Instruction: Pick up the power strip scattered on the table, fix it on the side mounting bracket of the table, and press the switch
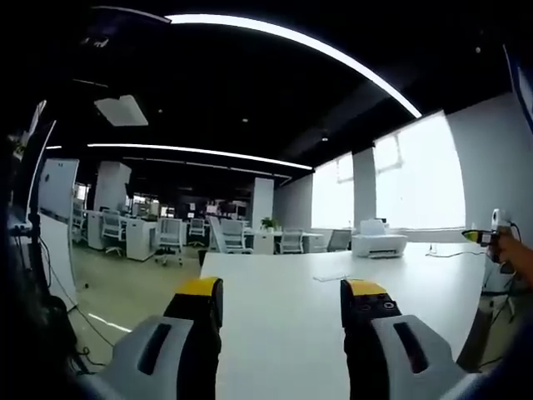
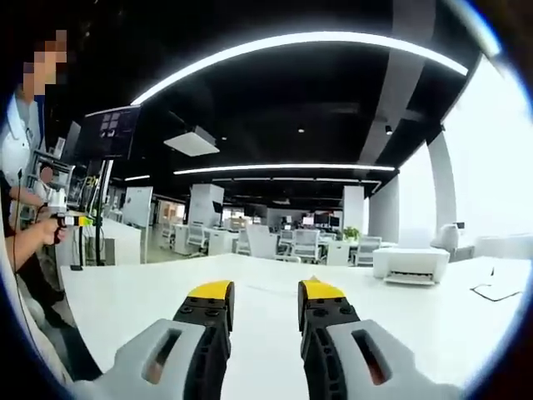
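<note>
My left gripper (image 1: 283,289) is open, its yellow-tipped jaws wide apart with nothing between them, low over a long white table (image 1: 283,333). In the right gripper view, my right gripper (image 2: 265,293) is open too, with a narrower gap and nothing held, above the same white table (image 2: 250,317). A hand holding a yellow-tipped gripper (image 1: 493,236) enters at the right edge of the left gripper view. A similar hand-held gripper (image 2: 65,219) shows at the left edge of the right gripper view.
A white printer (image 1: 379,244) stands at the table's far end, also as printer (image 2: 410,263). A flat sheet (image 2: 498,292) lies on the table at right. A person (image 2: 18,158) stands at left. Office chairs and desks (image 1: 166,237) fill the room behind.
</note>
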{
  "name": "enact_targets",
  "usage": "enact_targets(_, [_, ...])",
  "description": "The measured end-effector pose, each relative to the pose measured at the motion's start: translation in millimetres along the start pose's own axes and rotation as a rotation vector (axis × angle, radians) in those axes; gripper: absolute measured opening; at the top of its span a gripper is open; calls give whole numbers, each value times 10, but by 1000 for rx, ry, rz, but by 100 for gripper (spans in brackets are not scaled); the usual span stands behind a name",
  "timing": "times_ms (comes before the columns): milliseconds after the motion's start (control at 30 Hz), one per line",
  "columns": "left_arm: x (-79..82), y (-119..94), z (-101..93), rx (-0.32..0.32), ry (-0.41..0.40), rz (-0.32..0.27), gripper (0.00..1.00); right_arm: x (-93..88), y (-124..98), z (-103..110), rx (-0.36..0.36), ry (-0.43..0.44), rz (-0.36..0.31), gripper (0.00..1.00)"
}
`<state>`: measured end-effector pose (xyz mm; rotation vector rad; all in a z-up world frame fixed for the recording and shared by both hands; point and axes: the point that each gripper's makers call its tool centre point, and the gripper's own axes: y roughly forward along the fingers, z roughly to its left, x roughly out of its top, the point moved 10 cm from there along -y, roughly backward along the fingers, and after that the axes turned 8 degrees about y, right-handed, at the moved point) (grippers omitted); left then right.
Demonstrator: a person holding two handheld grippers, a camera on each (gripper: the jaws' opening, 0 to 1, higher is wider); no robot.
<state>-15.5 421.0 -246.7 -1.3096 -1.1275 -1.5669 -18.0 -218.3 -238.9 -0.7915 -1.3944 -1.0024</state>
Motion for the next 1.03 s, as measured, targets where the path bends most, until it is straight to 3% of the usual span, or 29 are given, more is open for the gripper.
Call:
enact_targets(467, [-70, 68, 99, 4, -14, 8, 62, -50, 135, 9, -1, 2, 26, 27])
enact_targets(1033, [-78, 74, 107, -3, -24, 3, 61, -11, 90, 9, -15, -4, 26, 27])
